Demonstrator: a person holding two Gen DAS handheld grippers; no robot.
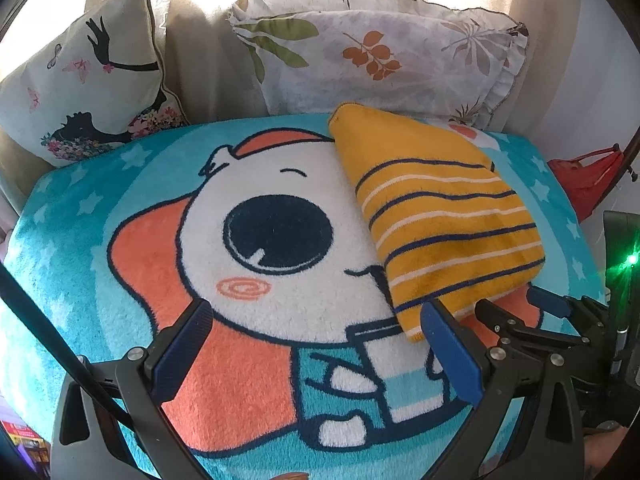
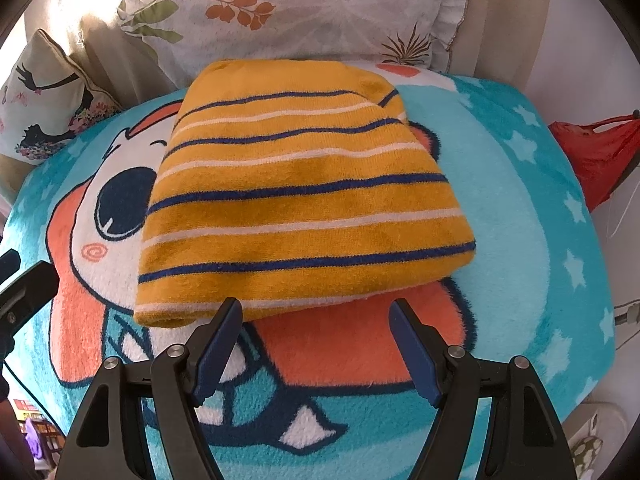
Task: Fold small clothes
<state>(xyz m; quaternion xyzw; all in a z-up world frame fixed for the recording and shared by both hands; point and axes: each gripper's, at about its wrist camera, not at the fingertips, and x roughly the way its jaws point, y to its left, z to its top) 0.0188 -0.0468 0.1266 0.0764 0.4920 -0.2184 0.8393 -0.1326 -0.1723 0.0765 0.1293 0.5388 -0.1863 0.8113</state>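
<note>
A small yellow garment [image 2: 304, 200] with blue and white stripes lies folded flat on a turquoise cartoon blanket [image 2: 520, 208]. It also shows in the left wrist view [image 1: 436, 216], to the right. My left gripper [image 1: 318, 312] is open and empty, just left of the garment's near corner. My right gripper [image 2: 316, 308] is open and empty, just in front of the garment's near edge, not touching it. The right gripper also shows in the left wrist view [image 1: 516, 304] at the garment's near right.
A floral pillow [image 1: 380, 52] and a cushion with a black silhouette print [image 1: 80, 80] stand behind the blanket. A red bag [image 2: 600, 152] hangs at the right. The blanket [image 1: 100, 200] covers the whole surface.
</note>
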